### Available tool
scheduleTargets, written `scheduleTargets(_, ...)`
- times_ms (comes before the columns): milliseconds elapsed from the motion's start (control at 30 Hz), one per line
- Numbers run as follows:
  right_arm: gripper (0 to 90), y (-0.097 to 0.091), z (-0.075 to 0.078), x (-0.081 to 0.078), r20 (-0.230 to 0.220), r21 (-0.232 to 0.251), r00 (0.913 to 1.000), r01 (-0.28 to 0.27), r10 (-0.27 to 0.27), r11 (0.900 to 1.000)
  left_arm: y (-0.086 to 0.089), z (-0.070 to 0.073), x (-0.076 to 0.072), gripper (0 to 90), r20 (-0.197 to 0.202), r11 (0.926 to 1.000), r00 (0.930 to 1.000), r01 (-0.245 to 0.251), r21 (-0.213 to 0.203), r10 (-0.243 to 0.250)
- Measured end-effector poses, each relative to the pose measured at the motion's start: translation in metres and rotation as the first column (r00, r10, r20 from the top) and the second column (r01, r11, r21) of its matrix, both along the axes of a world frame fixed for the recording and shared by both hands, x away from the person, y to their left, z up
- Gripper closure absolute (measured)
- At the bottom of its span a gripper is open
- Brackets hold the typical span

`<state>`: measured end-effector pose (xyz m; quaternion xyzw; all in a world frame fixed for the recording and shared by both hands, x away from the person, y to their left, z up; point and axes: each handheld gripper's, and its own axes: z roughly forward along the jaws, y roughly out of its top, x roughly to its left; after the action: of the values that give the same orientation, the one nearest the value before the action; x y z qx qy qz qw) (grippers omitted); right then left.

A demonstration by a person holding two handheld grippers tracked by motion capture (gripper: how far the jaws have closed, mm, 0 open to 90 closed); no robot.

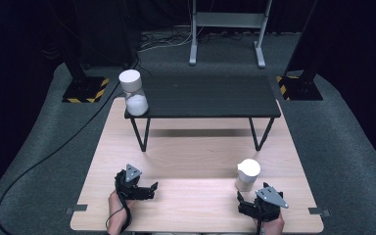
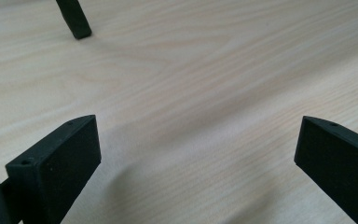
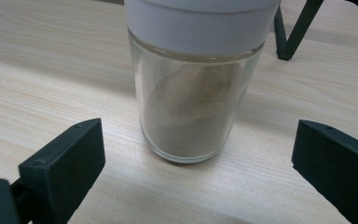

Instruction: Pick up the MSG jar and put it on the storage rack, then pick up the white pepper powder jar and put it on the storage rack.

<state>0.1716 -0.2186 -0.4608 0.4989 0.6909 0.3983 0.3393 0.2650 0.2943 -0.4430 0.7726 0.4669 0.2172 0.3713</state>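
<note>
Broadly, the pale wood-grain desk (image 1: 196,161) carries a low black metal-legged shelf (image 1: 205,98), on whose left corner a white-capped glass jar of white powder (image 1: 133,92) stands. Nearer the person, a smaller white-lidded glass jar of tan powder (image 3: 193,88) stands upright just ahead of the right gripper (image 1: 254,203), centred between its released jaws, seemingly lined up for a grasp. Well apart, the left gripper (image 1: 144,188) hovers over bare wood, jaws spread and empty.

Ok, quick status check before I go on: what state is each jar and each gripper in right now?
Jar with white powder: upright on the left corner of the black shelf, lid on, about half full.
Jar with tan powder: upright on the wooden table, white lid on, partly filled, not gripped.
Left gripper: open, holding nothing, over bare table.
Right gripper: open, jaws apart on either side of the tan jar, not touching.
</note>
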Motion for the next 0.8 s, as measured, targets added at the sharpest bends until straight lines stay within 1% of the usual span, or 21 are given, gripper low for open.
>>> scheduleTargets(33, 1.8, 0.0, 0.0, 0.0, -0.001, -0.001, 1.0, 0.001, -0.001, 1.0, -0.002, 0.0, -0.002, 0.2, 0.006, 0.9999, 1.0, -0.002, 0.013, 0.002)
scheduleTargets(67, 1.8, 0.001, 0.0, 0.0, 0.002, -0.003, 1.0, 0.001, -0.001, 1.0, -0.003, 0.0, -0.003, 0.2, 0.011, 0.9999, 0.9999, -0.009, 0.015, 0.009)
scheduleTargets(100, 1.8, 0.001, 0.0, 0.0, 0.0, -0.002, 1.0, 0.002, -0.002, 1.0, -0.003, 0.0, -0.002, 0.3, 0.003, 0.9998, 0.9999, -0.014, 0.016, 0.014)
scheduleTargets(167, 1.8, 0.001, 0.0, 0.0, -0.002, -0.003, 1.0, 0.002, -0.002, 1.0, -0.004, 0.002, 0.002, 0.2, -0.026, 0.9994, 0.9993, -0.026, 0.021, 0.027)
scheduleTargets(233, 1.8, 0.001, 0.0, 0.0, -0.001, -0.005, 1.0, 0.003, -0.003, 1.0, -0.005, 0.004, 0.006, 0.2, -0.053, 0.9993, 0.9983, -0.026, 0.026, 0.027)
scheduleTargets(267, 1.8, 0.001, 0.0, 0.0, 0.0, -0.006, 1.0, 0.004, -0.004, 1.0, -0.006, 0.005, 0.009, 0.3, -0.066, 0.9989, 0.9974, -0.024, 0.04, 0.027)
scheduleTargets(333, 1.8, 0.002, 0.001, 0.0, -0.003, -0.01, 1.0, 0.005, -0.005, 0.9999, -0.008, 0.005, 0.008, 0.5, -0.059, 0.9984, 0.998, -0.018, 0.053, 0.021)
scheduleTargets(400, 1.8, 0.003, 0.001, 0.001, -0.007, -0.014, 1.0, 0.006, -0.006, 0.9999, -0.006, 0.005, 0.008, 0.5, -0.056, 0.9984, 0.9984, -0.005, 0.056, 0.008)
scheduleTargets(500, 1.8, 0.003, 0.001, 0.001, -0.007, -0.014, 0.9999, 0.008, -0.008, 0.9999, -0.001, 0.005, 0.011, 0.3, -0.066, 0.9989, 0.9978, 0.004, 0.046, -0.001)
scheduleTargets(567, 1.8, 0.004, 0.001, 0.0, -0.005, -0.013, 0.9999, 0.013, -0.013, 0.9998, -0.001, 0.005, 0.011, 0.2, -0.065, 0.9989, 0.9979, 0.008, 0.047, -0.004)
scheduleTargets(667, 1.7, 0.004, 0.001, 0.001, -0.007, -0.013, 0.9998, 0.018, -0.018, 0.9998, -0.002, 0.005, 0.008, 0.4, -0.051, 0.9983, 0.9987, 0.01, 0.058, -0.007)
scheduleTargets(700, 1.7, 0.005, 0.001, 0.001, -0.009, -0.015, 0.9997, 0.021, -0.021, 0.9997, -0.001, 0.005, 0.008, 0.4, -0.051, 0.9983, 0.9987, 0.012, 0.058, -0.009)
scheduleTargets(733, 1.6, 0.006, 0.002, 0.001, -0.012, -0.02, 0.9997, 0.022, -0.023, 0.9996, 0.001, 0.005, 0.009, 0.4, -0.059, 0.9985, 0.9982, 0.015, 0.053, -0.011)
scheduleTargets(800, 1.5, 0.007, 0.004, 0.003, -0.027, -0.029, 0.9995, 0.016, -0.017, 0.9994, 0.004, 0.005, 0.01, 0.4, -0.064, 0.9988, 0.9979, 0.016, 0.047, -0.013)
